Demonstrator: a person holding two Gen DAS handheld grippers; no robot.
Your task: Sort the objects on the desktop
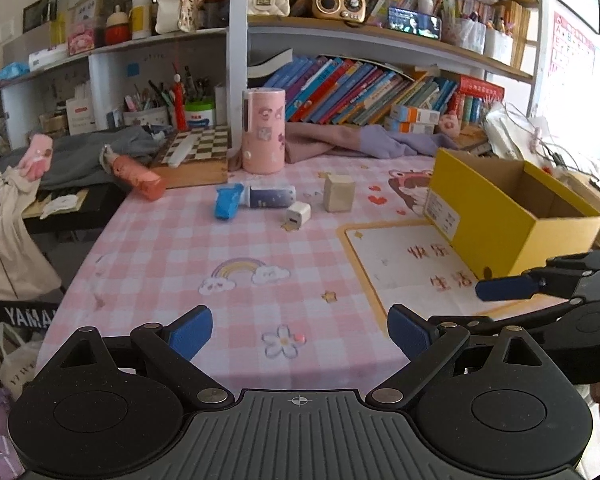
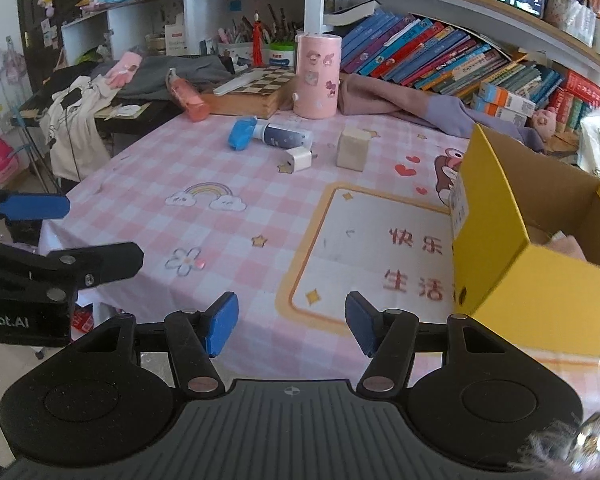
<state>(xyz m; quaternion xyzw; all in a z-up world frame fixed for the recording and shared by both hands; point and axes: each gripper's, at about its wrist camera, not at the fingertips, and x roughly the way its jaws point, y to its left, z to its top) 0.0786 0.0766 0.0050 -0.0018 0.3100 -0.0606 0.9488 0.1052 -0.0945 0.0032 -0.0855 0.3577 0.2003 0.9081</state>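
Pink gingham covers the desk (image 1: 172,240) where I hold my two claws low over its near edge, both empty. My left gripper (image 1: 300,332) stands with its blue pads spread wide above a printed flower; my right gripper (image 2: 292,324) is likewise agape, its jaws parted over the yellow-bordered panel of Chinese characters. The yellow cardboard box (image 2: 511,264) sits open-topped at my right, just beside the right claw, with something pale lying inside. Well ahead, near the desk's far side, the things to sort lie in a loose cluster: a blue object (image 1: 228,201) touching a dark navy bottle (image 1: 272,197) on its side, a white charger plug (image 1: 298,215) just in front, and a cream block (image 1: 339,193) upright beside them. A pink cylinder (image 1: 264,130) stands behind.
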